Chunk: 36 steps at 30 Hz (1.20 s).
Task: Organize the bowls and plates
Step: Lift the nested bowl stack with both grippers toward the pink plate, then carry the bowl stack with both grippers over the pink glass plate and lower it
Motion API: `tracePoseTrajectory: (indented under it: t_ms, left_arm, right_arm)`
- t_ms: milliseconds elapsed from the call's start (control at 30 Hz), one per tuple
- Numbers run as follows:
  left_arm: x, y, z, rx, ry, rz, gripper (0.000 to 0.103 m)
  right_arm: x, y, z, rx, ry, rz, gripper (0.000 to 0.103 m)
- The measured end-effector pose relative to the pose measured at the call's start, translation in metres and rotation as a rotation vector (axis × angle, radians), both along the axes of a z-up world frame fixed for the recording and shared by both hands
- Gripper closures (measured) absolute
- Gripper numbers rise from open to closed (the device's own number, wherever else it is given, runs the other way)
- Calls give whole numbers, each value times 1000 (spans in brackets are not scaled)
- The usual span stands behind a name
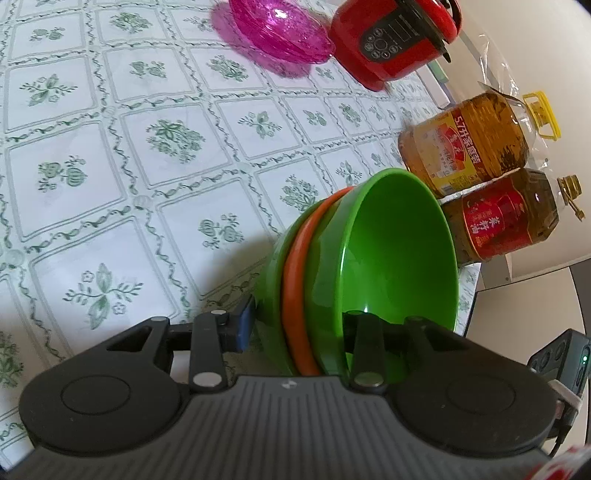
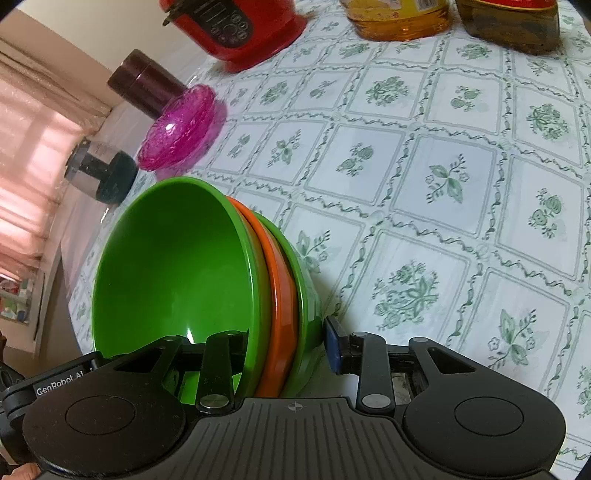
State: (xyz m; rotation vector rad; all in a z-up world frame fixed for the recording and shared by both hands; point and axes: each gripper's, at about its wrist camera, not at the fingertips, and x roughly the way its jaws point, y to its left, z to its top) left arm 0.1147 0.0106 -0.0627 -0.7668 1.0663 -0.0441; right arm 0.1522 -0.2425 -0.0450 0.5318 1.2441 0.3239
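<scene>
A nested stack of three bowls, green (image 1: 391, 258), orange (image 1: 295, 295) and green, is held between both grippers. My left gripper (image 1: 299, 325) is shut on the stack's rim, one finger inside the top bowl and one outside. My right gripper (image 2: 284, 350) is shut on the opposite rim of the same stack (image 2: 177, 266) in the same way. The stack hangs tilted just above the flowered tablecloth (image 1: 129, 166). A stack of pink glass plates (image 1: 280, 29) lies farther away on the table; it also shows in the right wrist view (image 2: 181, 125).
A red rice cooker (image 1: 391, 40) stands beside the pink plates. Two large oil bottles (image 1: 469, 140) stand near the table edge. A dark jar (image 2: 144, 81) and a steel container (image 2: 99, 173) stand behind the plates by the wall.
</scene>
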Motion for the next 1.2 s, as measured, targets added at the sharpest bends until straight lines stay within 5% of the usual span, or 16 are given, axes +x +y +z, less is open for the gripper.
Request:
tracePoseTrajectory:
  t_ms: [600,1200]
  left_arm:
    - [2,48,26,76,-41,73,70]
    - [53,95,48,82,-92,106,70]
  right_arm:
    - [16,59,10,28,-2,88,70]
    - [77,112,33,23,-43,132,70]
